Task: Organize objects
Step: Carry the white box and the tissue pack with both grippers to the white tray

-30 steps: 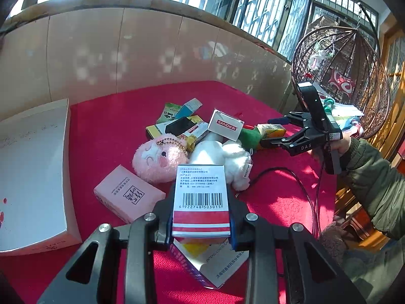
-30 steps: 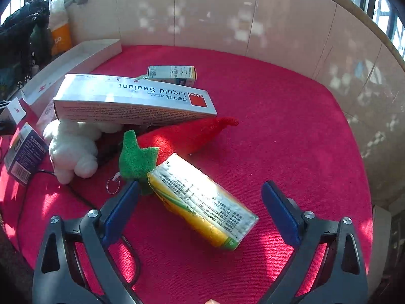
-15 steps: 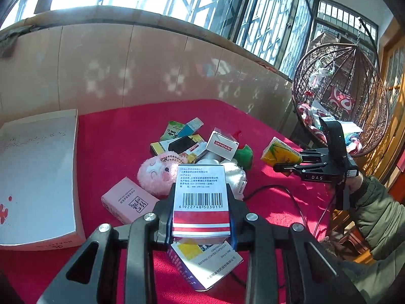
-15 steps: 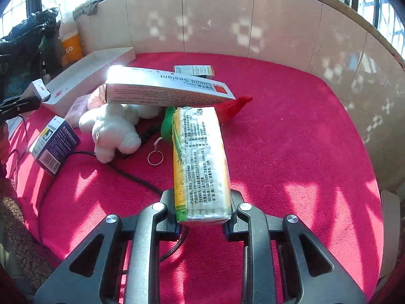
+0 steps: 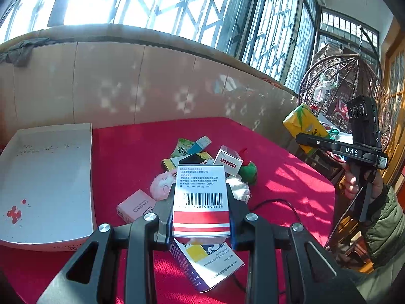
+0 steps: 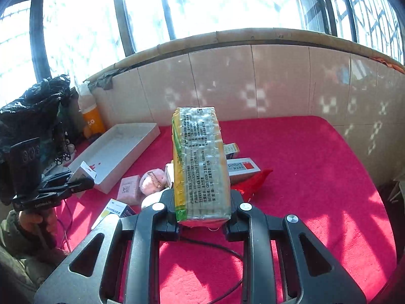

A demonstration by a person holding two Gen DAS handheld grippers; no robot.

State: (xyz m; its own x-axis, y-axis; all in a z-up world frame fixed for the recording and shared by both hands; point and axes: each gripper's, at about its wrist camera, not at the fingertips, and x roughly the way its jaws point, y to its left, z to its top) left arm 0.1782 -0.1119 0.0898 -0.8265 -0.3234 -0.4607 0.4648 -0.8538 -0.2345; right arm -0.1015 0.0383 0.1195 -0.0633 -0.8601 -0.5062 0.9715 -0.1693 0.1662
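Observation:
My left gripper [image 5: 200,217] is shut on a white and red medicine box [image 5: 201,197] with a barcode, held above the red table. My right gripper [image 6: 202,210] is shut on a yellow-green tissue pack [image 6: 200,162], lifted high over the table; the pack also shows in the left wrist view [image 5: 305,124]. A white cardboard tray [image 5: 45,177] lies at the table's left, also visible in the right wrist view [image 6: 114,152]. On the table lie a pink box [image 5: 135,206], a pink plush [image 5: 162,185], a white plush [image 5: 238,187] and a Sano box [image 5: 227,163].
A purple and white medicine box [image 5: 205,261] lies under my left gripper. A black cable [image 6: 215,250] runs across the red cloth. A tiled wall [image 5: 152,83] borders the table's far side. A wicker hanging chair [image 5: 336,96] stands to the right. Black bags [image 6: 33,111] sit beyond the tray.
My right gripper has closed on the tissue pack and lifted it well above the table. My left gripper has risen with the medicine box held.

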